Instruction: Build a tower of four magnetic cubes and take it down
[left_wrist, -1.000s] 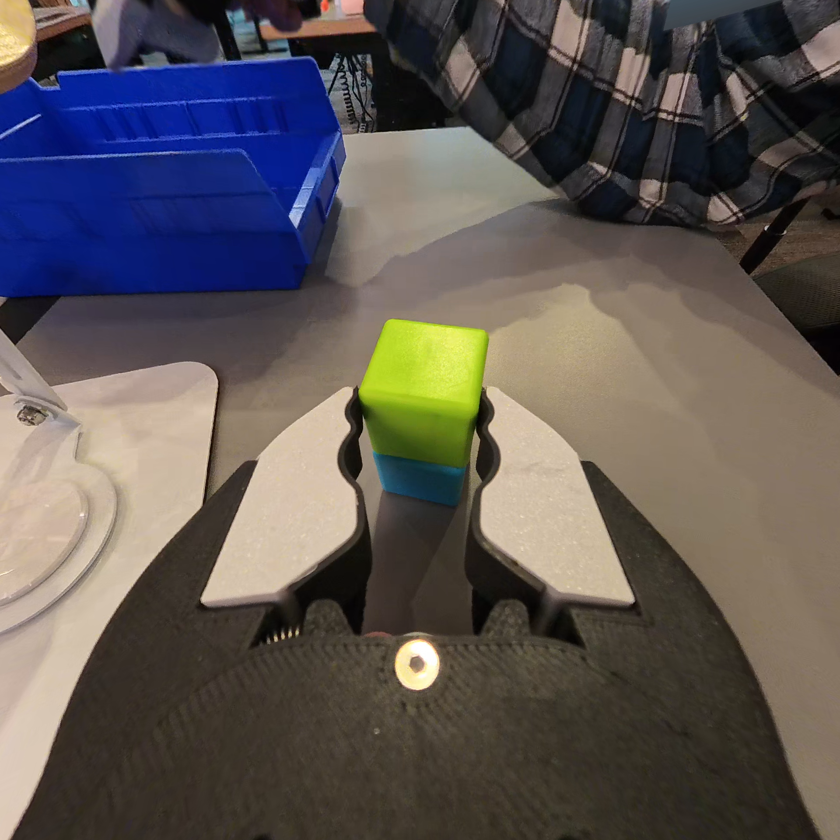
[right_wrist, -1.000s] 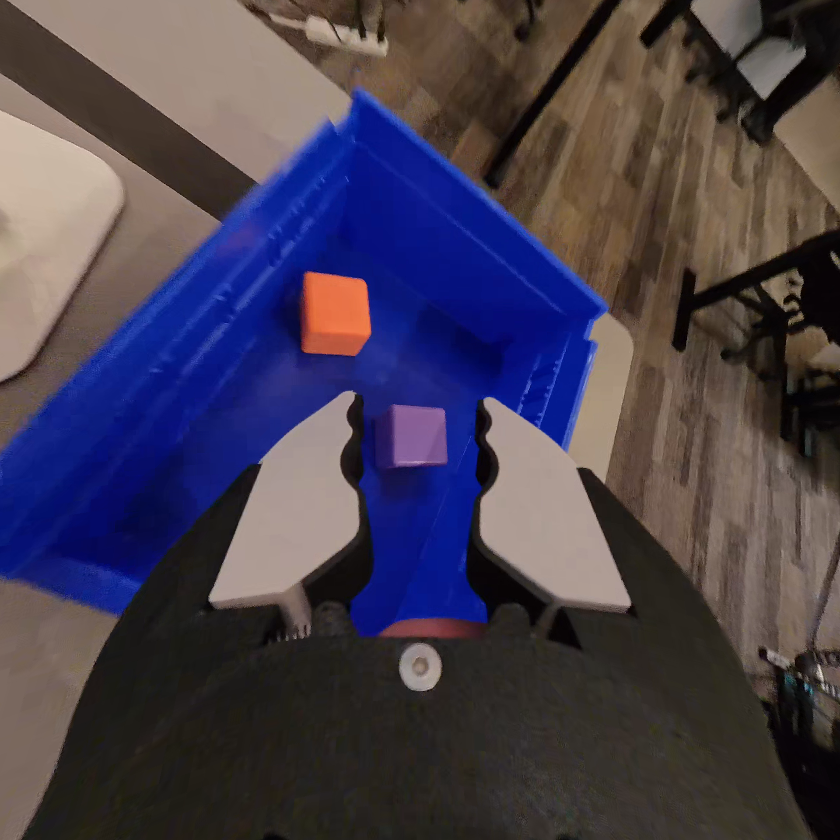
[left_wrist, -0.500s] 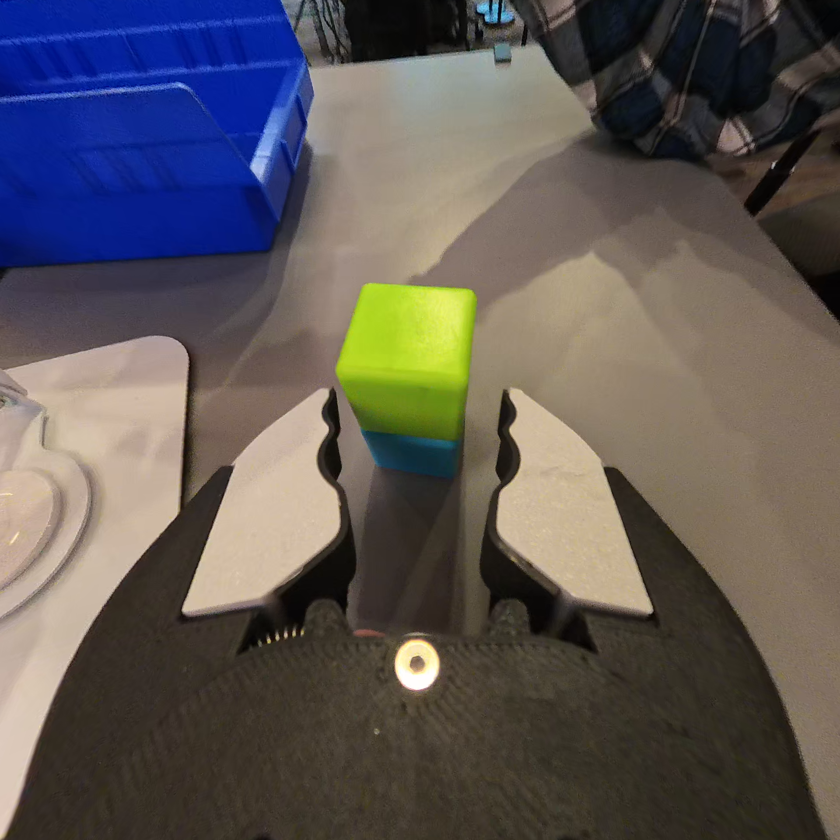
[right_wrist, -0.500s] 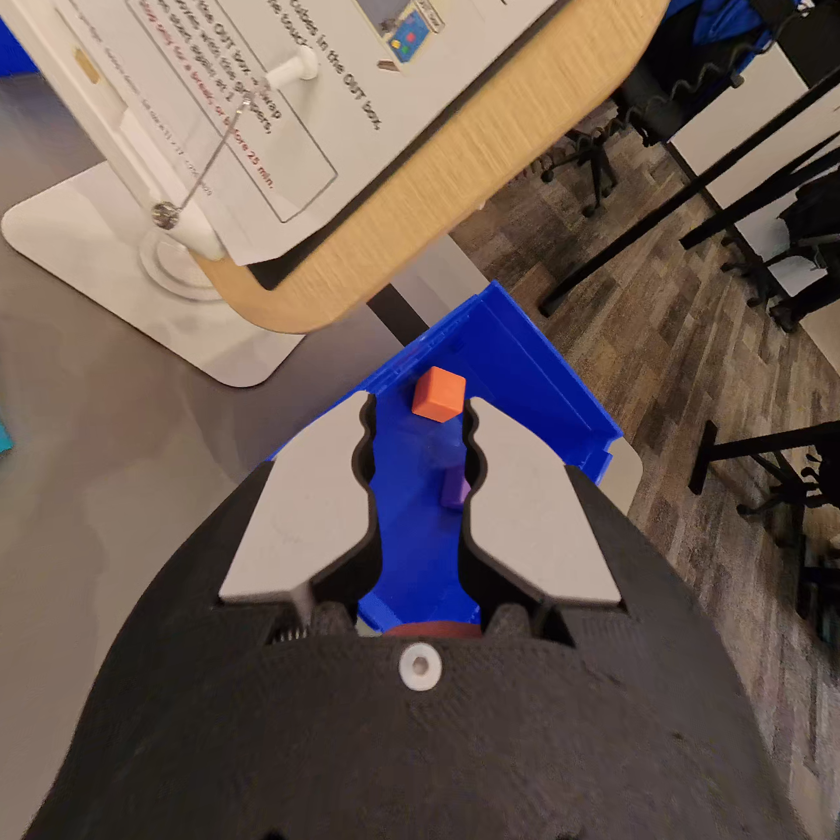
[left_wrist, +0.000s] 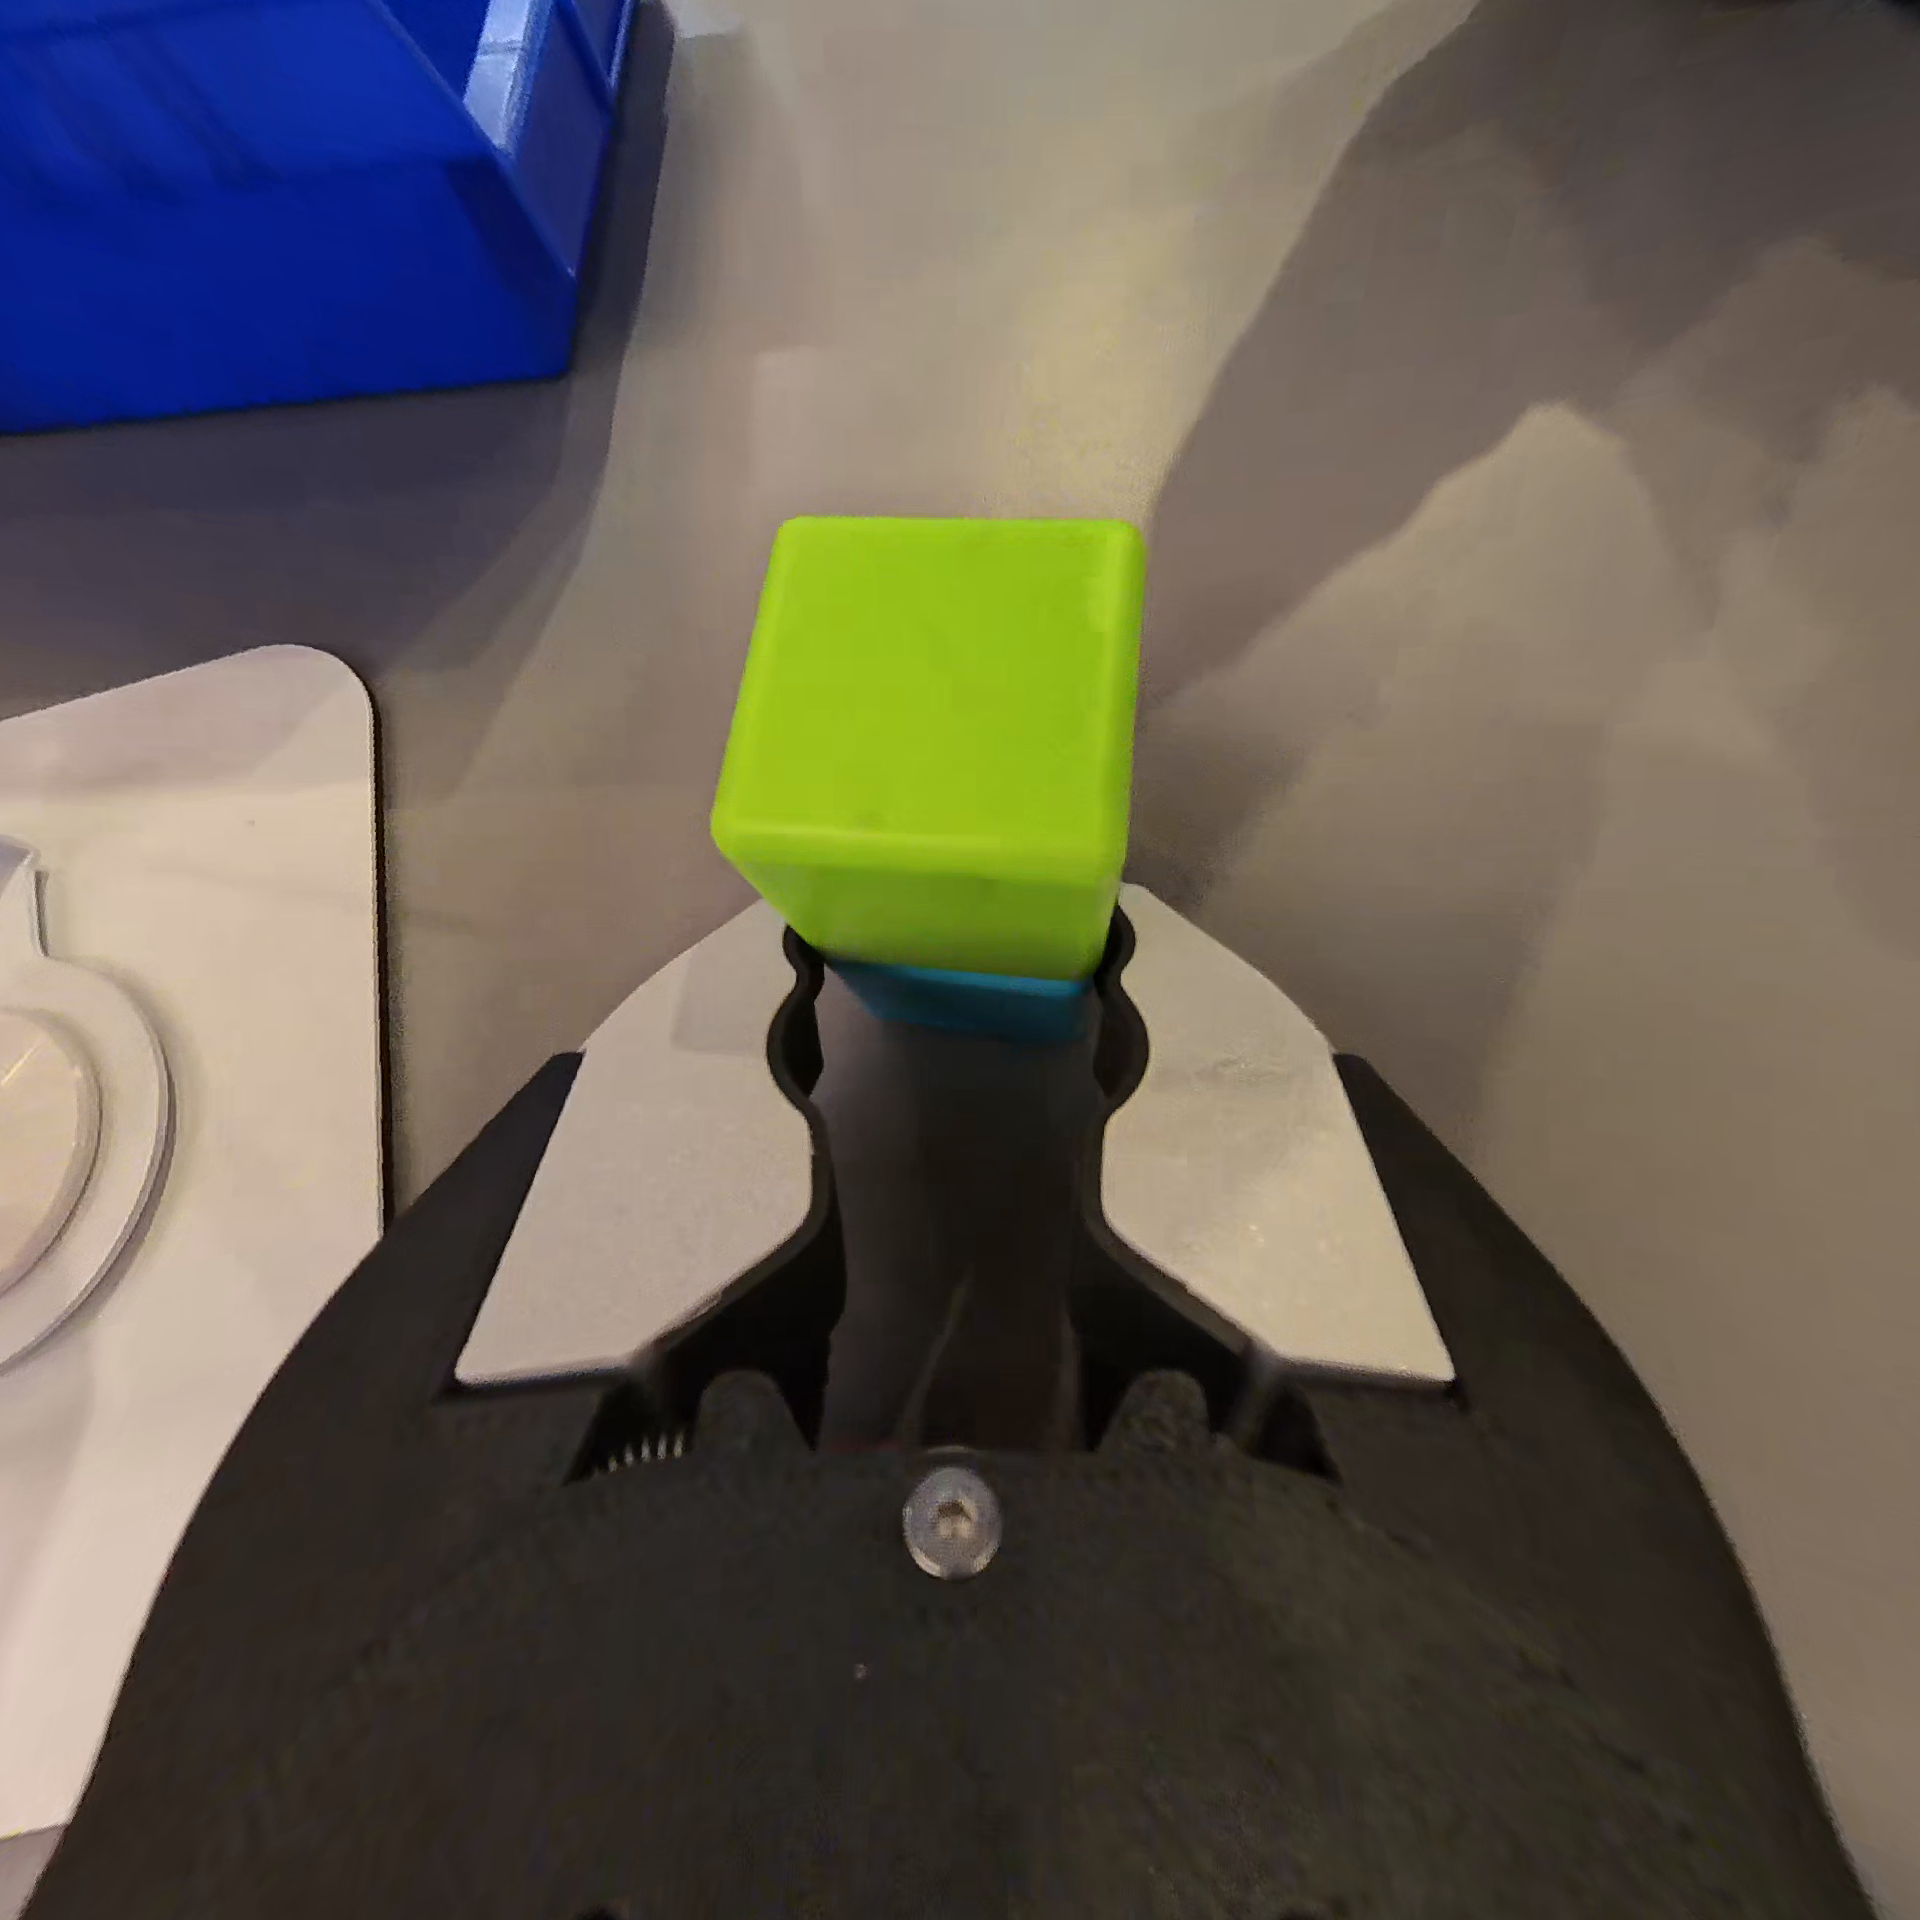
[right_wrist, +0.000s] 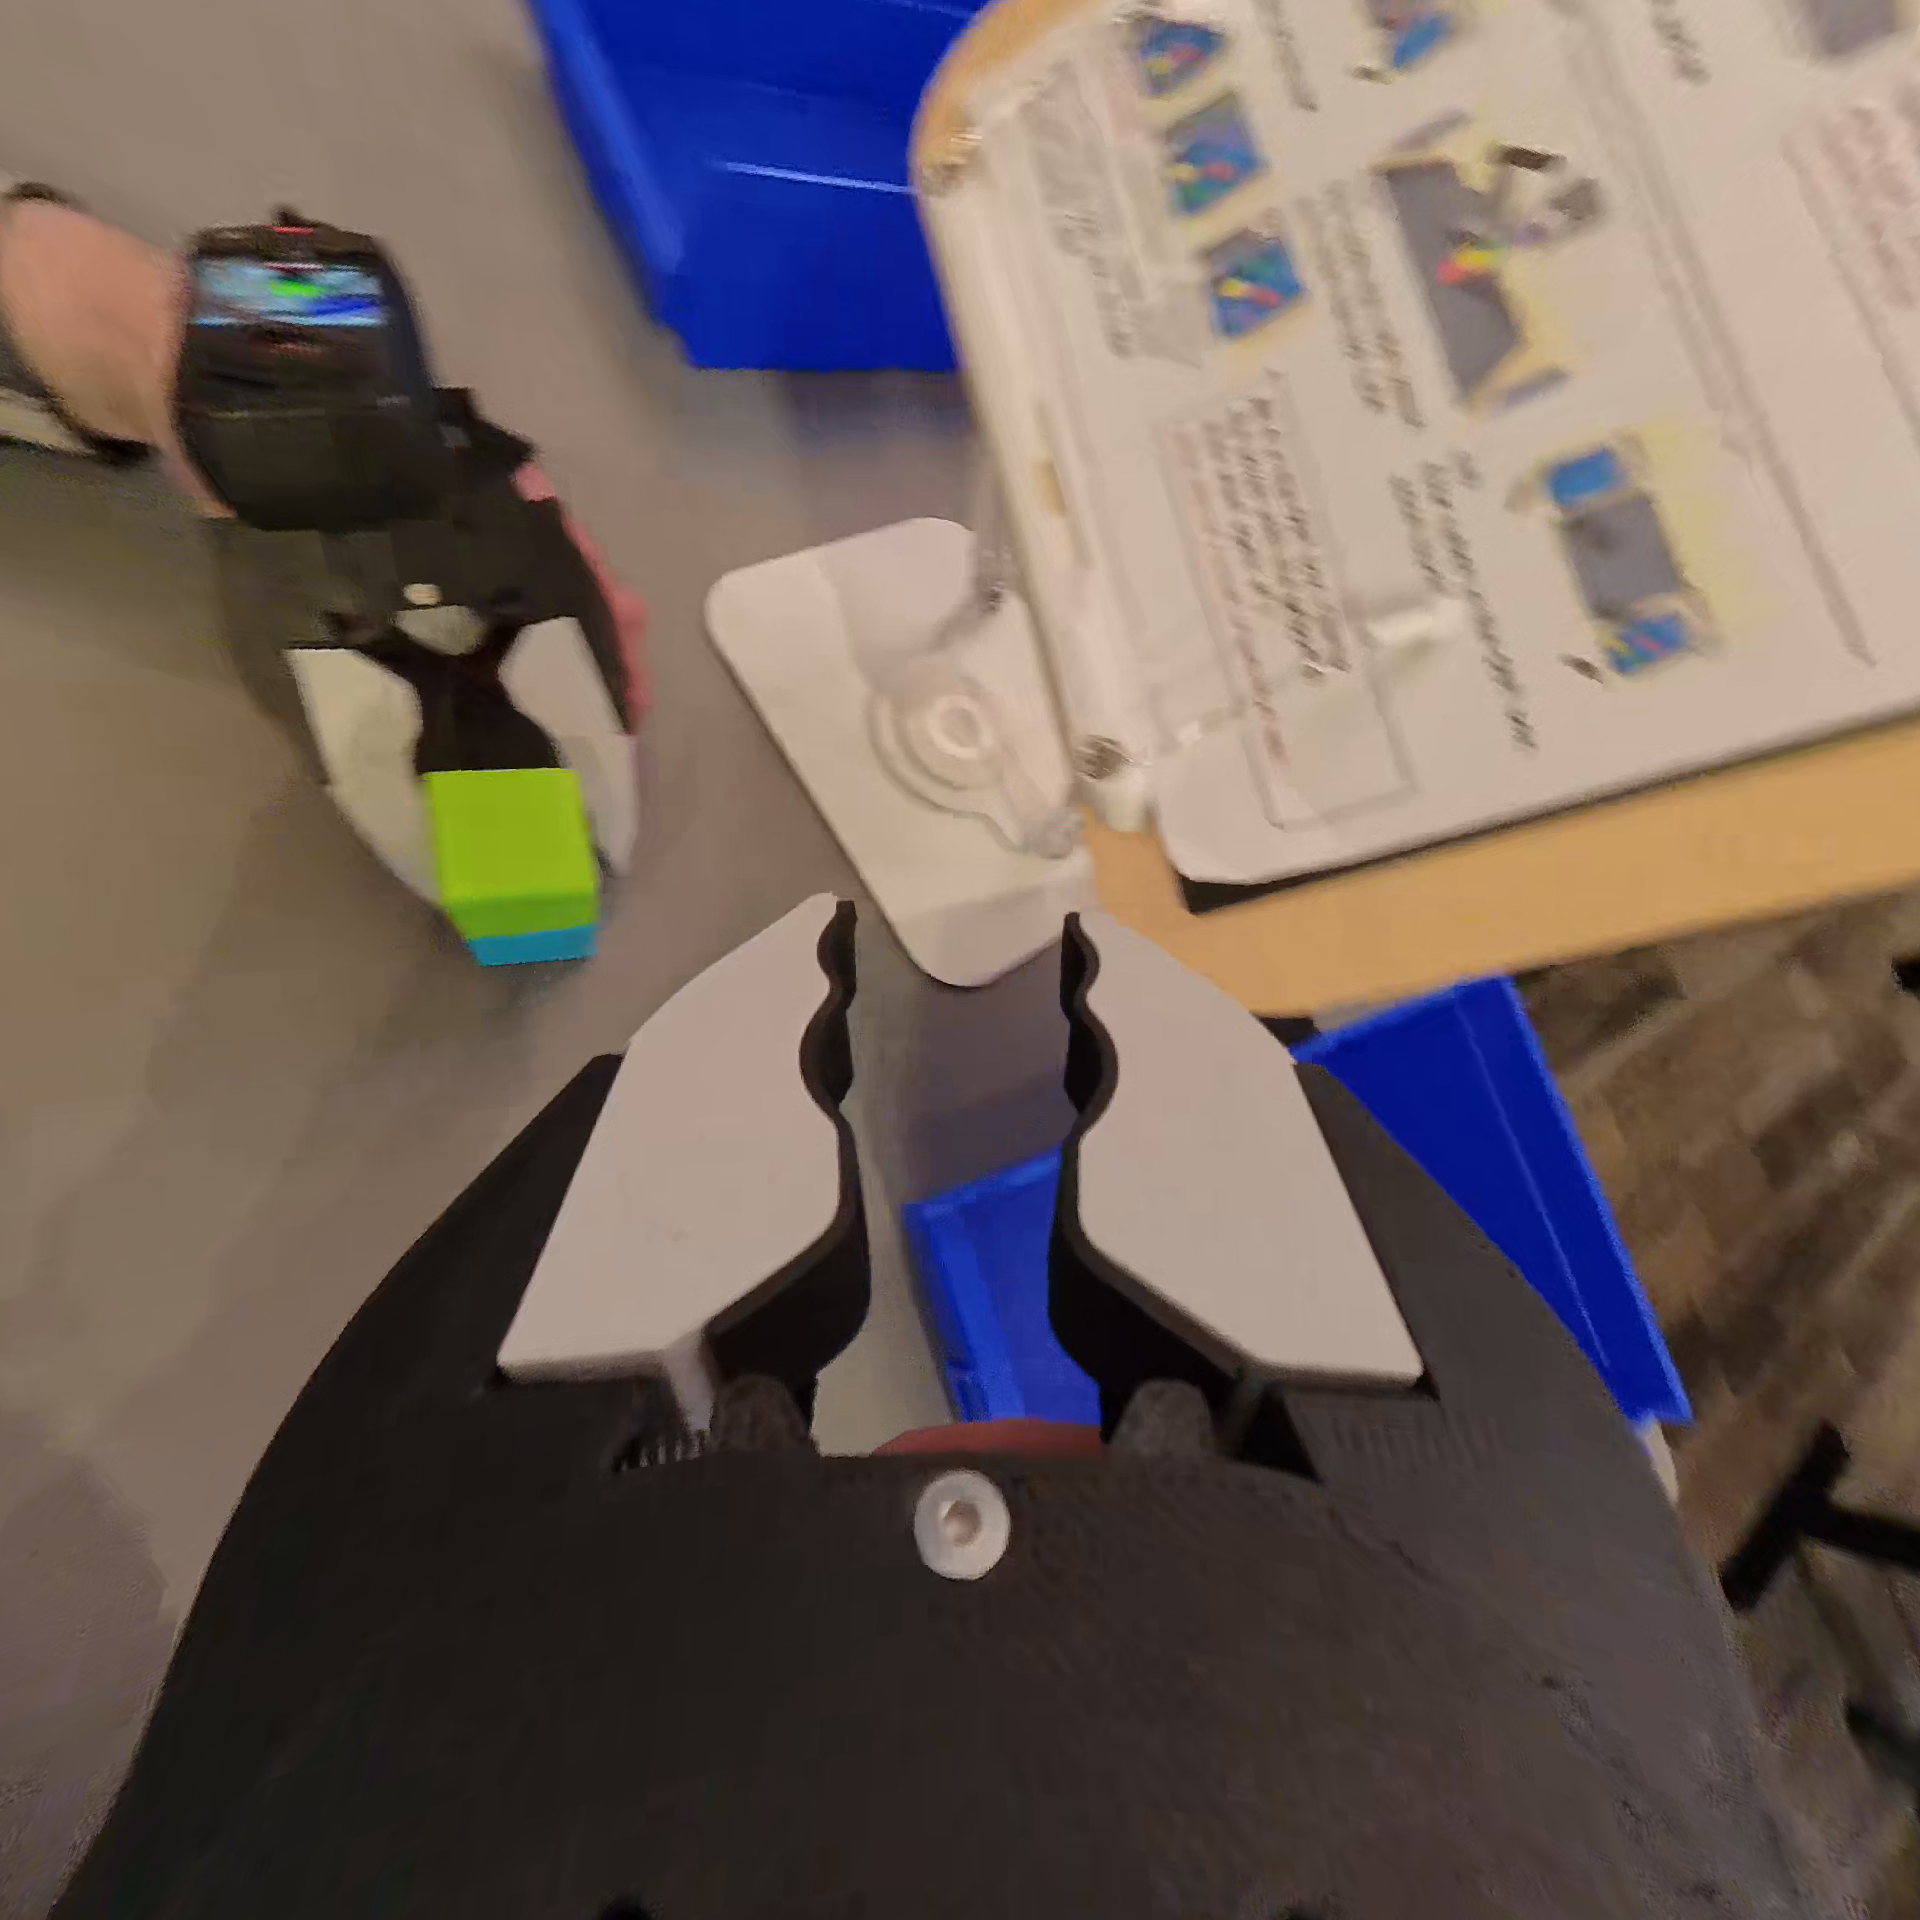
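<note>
A green cube (left_wrist: 935, 717) stands on a light blue cube (left_wrist: 966, 1003) on the grey table (left_wrist: 1455, 831). My left gripper (left_wrist: 956, 935) is open, its fingers close on either side of the bottom of the stack at the join of the two cubes. The right wrist view shows the same stack, green cube (right_wrist: 509, 831) on blue cube (right_wrist: 535, 943), with the left gripper (right_wrist: 514, 862) around it. My right gripper (right_wrist: 954, 925) is open and empty, held above the table to the right of the stack.
A blue bin (left_wrist: 260, 208) stands at the far left of the stack. A white stand base (left_wrist: 187, 935) lies to the left. In the right wrist view a clipboard with instruction sheets (right_wrist: 1455, 416) hangs over that base (right_wrist: 831, 665), and another blue bin (right_wrist: 1455, 1195) sits below my right gripper. There is about 20 cm between the tips of the two grippers.
My left gripper let go of the green cube, then moved down and in around the stack's lower part. My right gripper left the bin holding the orange and purple cubes and swung toward the stack.
</note>
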